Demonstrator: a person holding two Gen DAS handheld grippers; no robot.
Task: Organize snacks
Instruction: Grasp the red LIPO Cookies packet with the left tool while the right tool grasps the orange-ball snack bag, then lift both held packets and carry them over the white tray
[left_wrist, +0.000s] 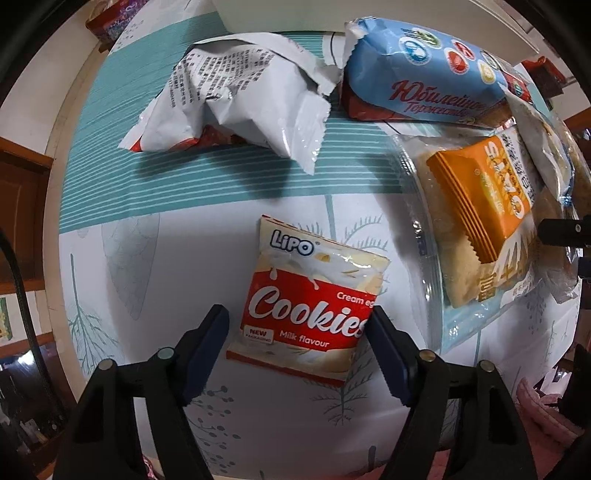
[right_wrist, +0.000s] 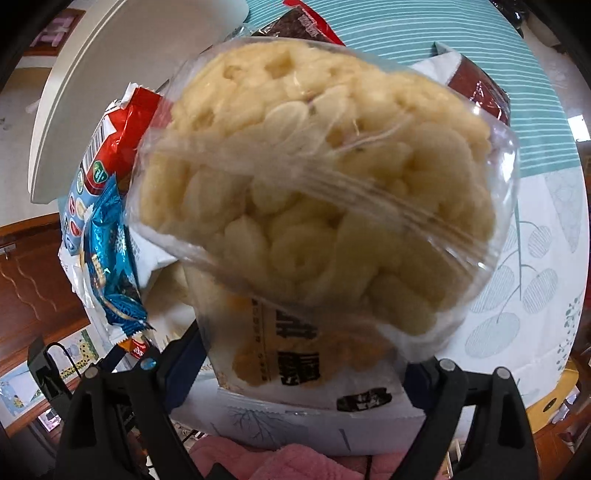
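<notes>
Snacks lie scattered on a leaf-print tablecloth (left_wrist: 155, 266); sorting not finished.

L gripper (left_wrist: 297, 321) points down over the Lipo cookie packet (left_wrist: 310, 299), which lies flat, nearer than the rest. Jaws part-open, straddling the packet's near half; right pad at or on its edge, left pad clear w/ a gap. No grip yet.

Far left: crumpled white wrapper (left_wrist: 236, 107). Far right: blue biscuit pack (left_wrist: 424, 70). Right: orange oat bar (left_wrist: 484, 195) resting on a clear cracker pack (left_wrist: 458, 273).

R gripper (right_wrist: 299, 354) has jaws wide. Clear bag of puffed snacks (right_wrist: 314, 192) fills its view, blurred, above a printed pack (right_wrist: 295, 362). Right pad hidden behind the bag; cannot tell if anything is gripped.

Risks, as judged:
- Cookie packet is thin and flat; pads closing off-centre may push it sideways or pinch only the foil, so it slips on lifting.
- Contents prob. brittle; a hard squeeze could crush them.
- Puffed bag is slick and bulky; a loose hold could let it slide onto the pile.
- Oat bar sits loose on the cracker pack; a nudge would shift it.
</notes>
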